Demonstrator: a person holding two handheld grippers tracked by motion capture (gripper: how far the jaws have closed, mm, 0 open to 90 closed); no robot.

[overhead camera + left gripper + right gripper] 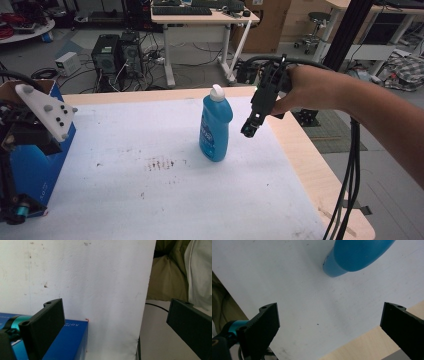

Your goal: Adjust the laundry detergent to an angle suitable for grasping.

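High view: we count one blue bottle, upright on the white table cover, just beside the right gripper.

Left gripper view: we note one blue box at our left jaw; jaws wide, empty.

Right gripper view: one bottle beyond wide, empty jaws.

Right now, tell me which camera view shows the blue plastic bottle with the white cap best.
The high view: the blue plastic bottle with the white cap stands upright and whole on the white table cover, label visible. The right gripper view catches only its lower blue body beyond the open jaws. The left gripper view looks at the cover and a blue box instead.
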